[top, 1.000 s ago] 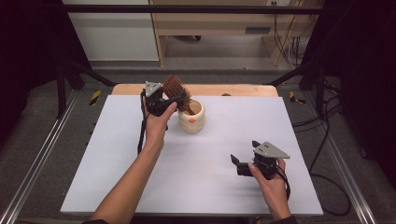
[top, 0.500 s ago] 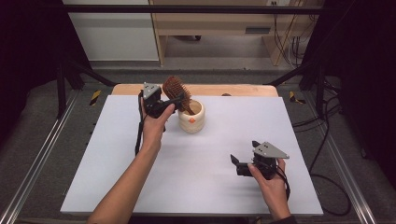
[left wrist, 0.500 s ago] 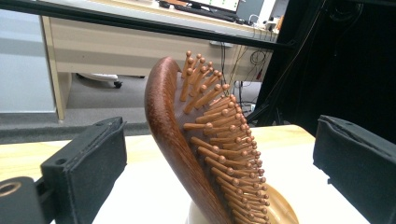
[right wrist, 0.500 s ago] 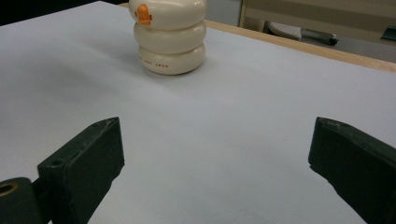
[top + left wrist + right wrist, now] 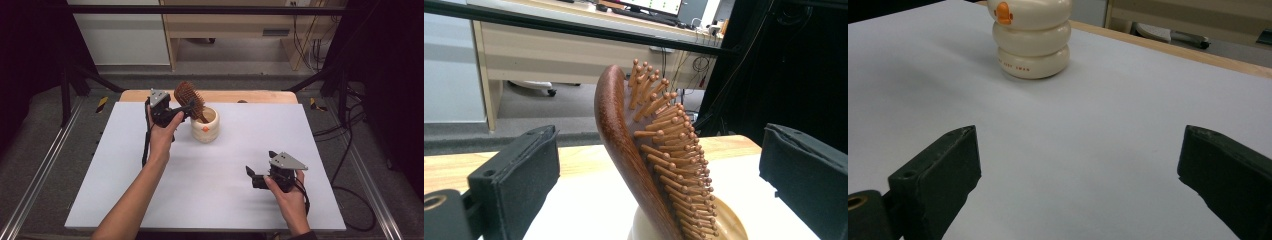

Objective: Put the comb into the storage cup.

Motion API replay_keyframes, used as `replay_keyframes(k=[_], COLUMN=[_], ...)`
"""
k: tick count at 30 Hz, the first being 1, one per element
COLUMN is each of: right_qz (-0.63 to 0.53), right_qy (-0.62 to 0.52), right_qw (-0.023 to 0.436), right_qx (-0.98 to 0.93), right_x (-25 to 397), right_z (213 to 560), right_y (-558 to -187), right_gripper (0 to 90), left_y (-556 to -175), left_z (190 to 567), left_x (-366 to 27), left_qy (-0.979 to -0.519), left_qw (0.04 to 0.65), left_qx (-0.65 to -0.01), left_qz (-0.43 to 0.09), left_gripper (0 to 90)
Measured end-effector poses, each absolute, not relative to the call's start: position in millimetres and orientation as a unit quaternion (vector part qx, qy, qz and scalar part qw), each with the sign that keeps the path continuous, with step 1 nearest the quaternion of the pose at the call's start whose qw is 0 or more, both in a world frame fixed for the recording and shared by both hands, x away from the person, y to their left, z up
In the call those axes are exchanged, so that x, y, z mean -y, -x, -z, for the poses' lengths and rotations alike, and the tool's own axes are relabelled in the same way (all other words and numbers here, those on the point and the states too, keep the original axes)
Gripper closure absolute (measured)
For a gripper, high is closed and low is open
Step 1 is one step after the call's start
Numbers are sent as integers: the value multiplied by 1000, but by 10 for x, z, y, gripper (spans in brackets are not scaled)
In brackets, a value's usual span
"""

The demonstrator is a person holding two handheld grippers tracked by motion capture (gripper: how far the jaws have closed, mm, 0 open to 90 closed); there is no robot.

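Note:
A brown wooden hairbrush (image 5: pixel 189 97) stands tilted in a cream ringed cup (image 5: pixel 205 127) at the back middle of the white table. Its bristles (image 5: pixel 669 145) face right in the left gripper view, above the cup's rim (image 5: pixel 729 220). My left gripper (image 5: pixel 181 111) is open beside the brush; the brush head sits between its wide jaws (image 5: pixel 659 155), touching neither. My right gripper (image 5: pixel 255 172) rests open near the front right, holding nothing. Its jaws (image 5: pixel 1078 155) point across bare table toward the cup (image 5: pixel 1030 45), which has an orange mark.
The white sheet (image 5: pixel 220 200) covers the table; a strip of wooden edge (image 5: pixel 260 96) shows at the back. Metal rails (image 5: pixel 45 165) run along both sides. A wooden desk (image 5: pixel 225 30) and cables (image 5: pixel 310 50) lie beyond the table.
My left hand and gripper have shifted slightly left and lower beside the brush. The brush stays leaning in the cup. The right gripper has not moved.

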State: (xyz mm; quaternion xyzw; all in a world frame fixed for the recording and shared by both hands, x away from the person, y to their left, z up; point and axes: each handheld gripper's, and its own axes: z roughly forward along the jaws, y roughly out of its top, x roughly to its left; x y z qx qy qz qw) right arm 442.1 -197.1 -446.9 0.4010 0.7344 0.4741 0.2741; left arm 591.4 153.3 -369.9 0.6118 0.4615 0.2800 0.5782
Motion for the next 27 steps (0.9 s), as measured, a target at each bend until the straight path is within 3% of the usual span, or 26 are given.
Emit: replay_keyframes(k=[27], right_qz=[-479], right_qy=[-408], right_qw=[276], right_qx=[-726], right_x=[1998], right_z=[4461], right_y=[-4418], right_gripper=[39], left_y=[-5516], left_z=[3553], left_x=[-1628], left_qy=[-640], left_qw=[572], left_qx=[-424], left_qz=[-290], left_gripper=[26])
